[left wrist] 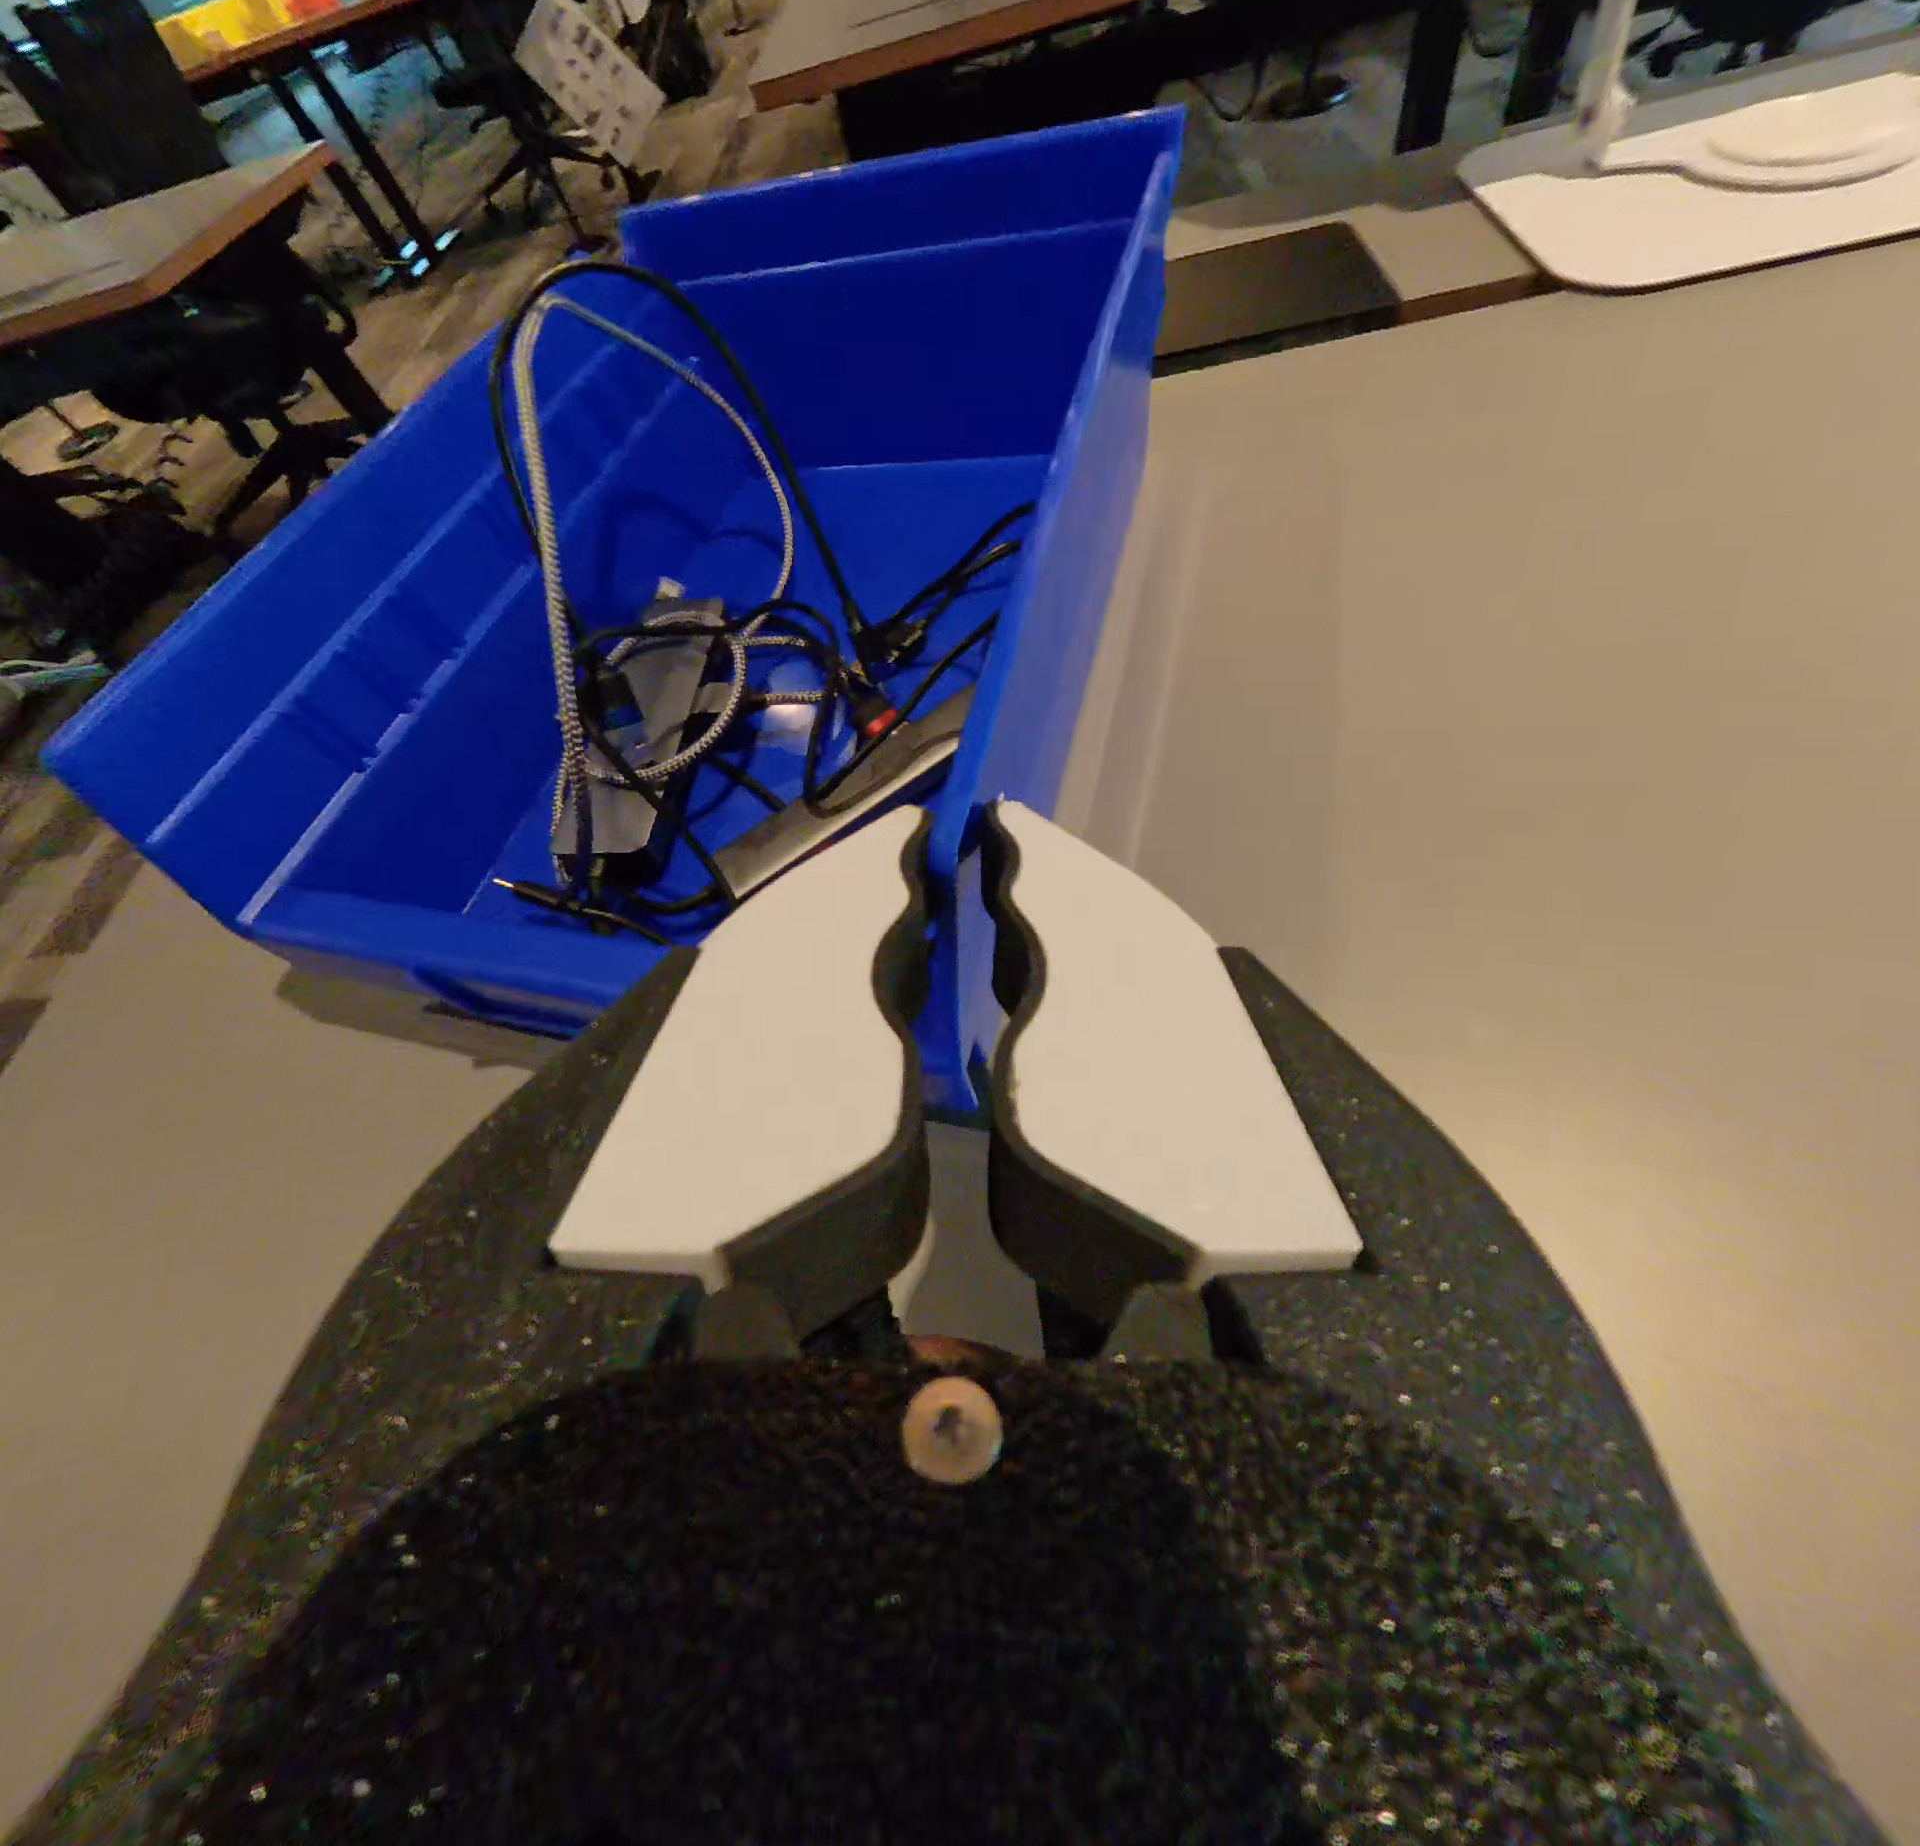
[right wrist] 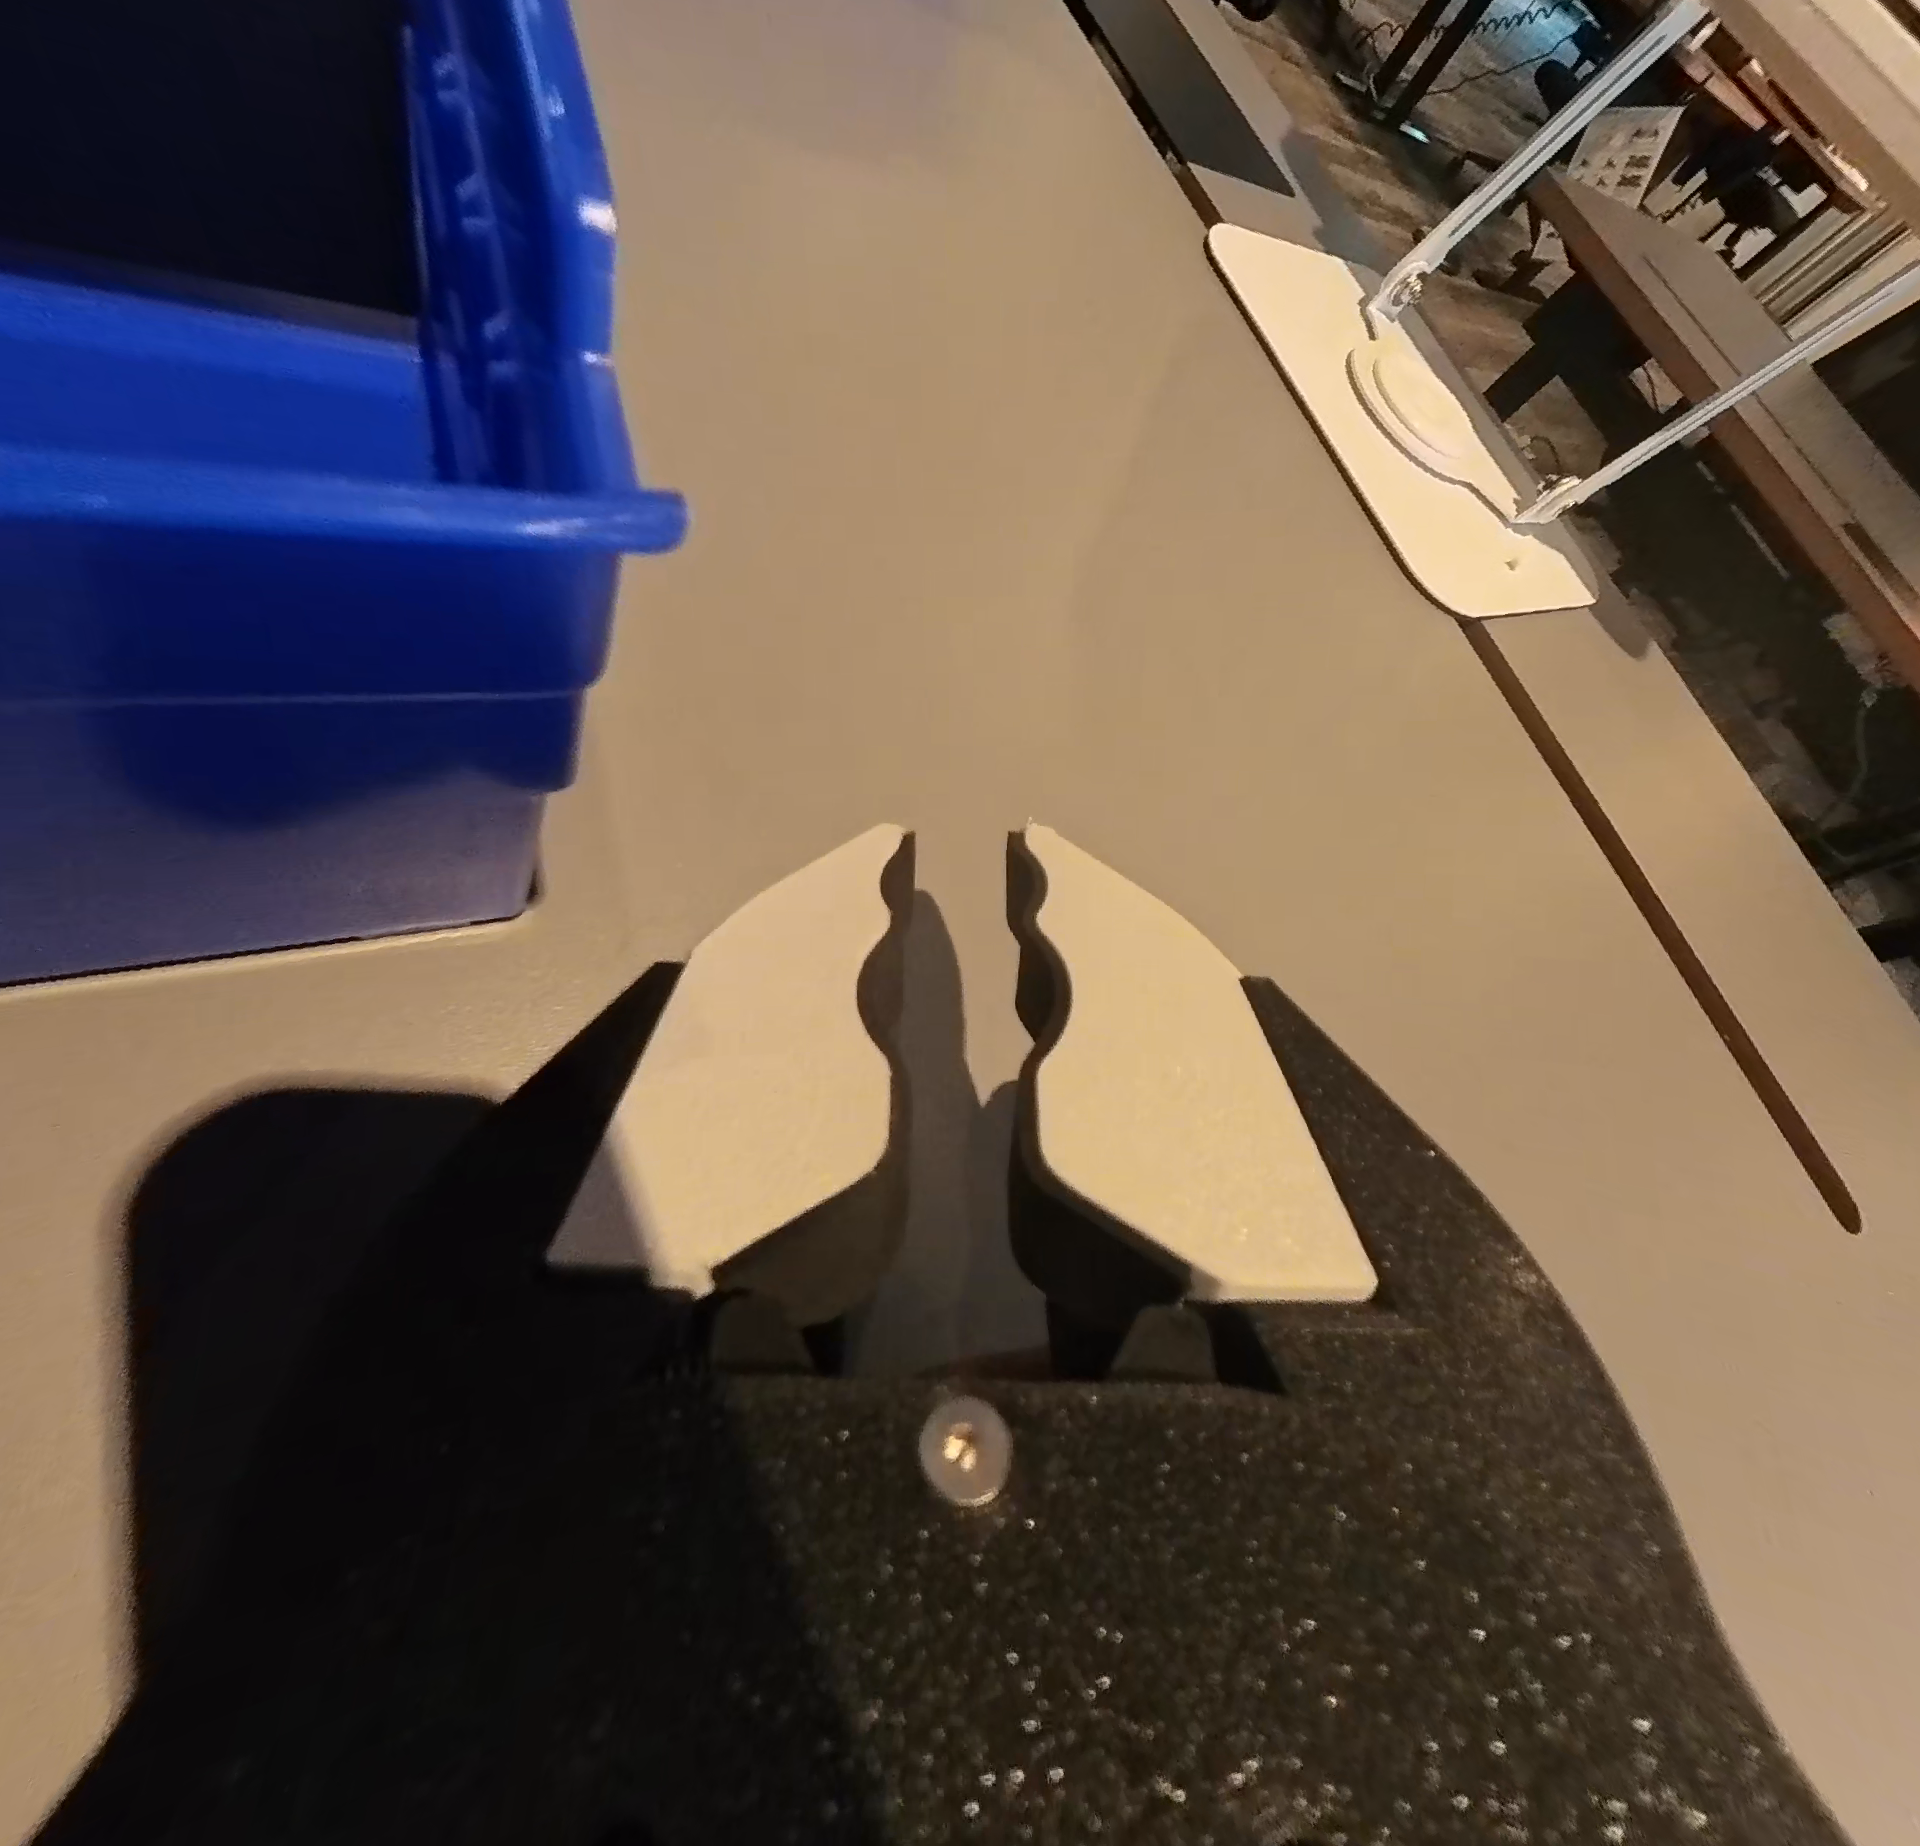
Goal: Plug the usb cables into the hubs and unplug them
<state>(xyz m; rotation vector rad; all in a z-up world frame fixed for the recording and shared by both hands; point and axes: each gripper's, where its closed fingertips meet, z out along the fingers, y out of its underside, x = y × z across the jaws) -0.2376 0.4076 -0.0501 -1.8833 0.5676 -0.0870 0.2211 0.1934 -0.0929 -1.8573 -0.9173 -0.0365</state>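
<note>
Up close, the left gripper [left wrist: 958, 822] pinches the thin right wall of the blue plastic bin [left wrist: 1081, 570], where tangled black and braided usb cables [left wrist: 665, 674] and slim grey hubs [left wrist: 831, 809] lie. Meanwhile the right gripper [right wrist: 961, 840] hovers slightly parted, empty, above the grey table [right wrist: 1039, 446].

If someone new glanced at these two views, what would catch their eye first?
Probably the bright blue plastic bin, tilted on the grey table, with a tangle of black and braided cables inside. Next, the left gripper gripping the bin's wall, while the right gripper is empty above bare tabletop.
</note>
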